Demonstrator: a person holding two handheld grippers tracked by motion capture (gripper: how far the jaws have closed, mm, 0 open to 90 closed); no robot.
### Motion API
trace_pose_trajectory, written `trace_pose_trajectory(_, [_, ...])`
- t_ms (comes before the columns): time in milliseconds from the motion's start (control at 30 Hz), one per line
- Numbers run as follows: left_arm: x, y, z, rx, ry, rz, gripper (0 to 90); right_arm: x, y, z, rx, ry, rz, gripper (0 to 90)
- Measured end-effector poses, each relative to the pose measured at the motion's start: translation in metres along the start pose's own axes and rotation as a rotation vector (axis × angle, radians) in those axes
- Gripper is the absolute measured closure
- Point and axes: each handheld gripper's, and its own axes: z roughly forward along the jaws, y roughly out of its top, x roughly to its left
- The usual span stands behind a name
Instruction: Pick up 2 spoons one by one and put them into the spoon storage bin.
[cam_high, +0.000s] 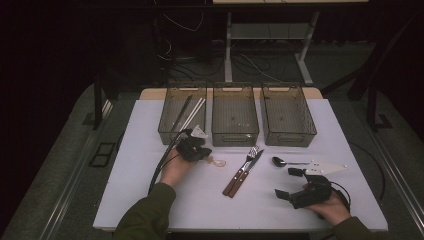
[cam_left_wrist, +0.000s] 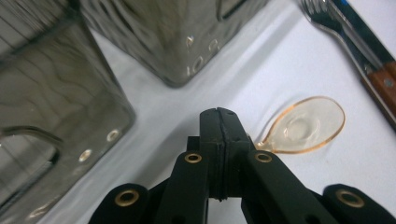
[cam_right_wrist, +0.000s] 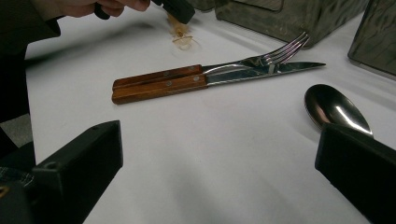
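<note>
- Left gripper (cam_left_wrist: 218, 114) jaws pinched shut on the handle of a clear amber plastic spoon (cam_left_wrist: 306, 126), bowl at its 2 o'clock, on the white table (cam_high: 150, 200).
- Smoked bins (cam_left_wrist: 56, 107) close at 10–12 o'clock; fork (cam_high: 248, 161) and knife (cam_high: 245, 175) at 3.
- Right gripper (cam_high: 295, 182) jaws wide apart, empty; metal spoon (cam_right_wrist: 336, 109) at its 1 o'clock.
- Bare tabletop toward the near edge.

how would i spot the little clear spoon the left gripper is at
Start at the left bin of the three on the white table. Just in front, the left gripper is shut on the spoon's handle. The spoon is see-through amber plastic, unlike the metal cutlery nearby.
</note>
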Motion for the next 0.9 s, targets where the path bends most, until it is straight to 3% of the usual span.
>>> trace_pose_trajectory(233, [-0.003,0.001,0.0,0.038,-0.037,-0.025,89.5,0.0,0.0,0.0,0.0,0.001,-0.002,1.1])
trace_pose_trajectory(900, [-0.018,-0.005,-0.007,0.097,-0.081,0.003,89.6,0.0,0.0,-0.001,0.0,0.001,0.0,1.1])
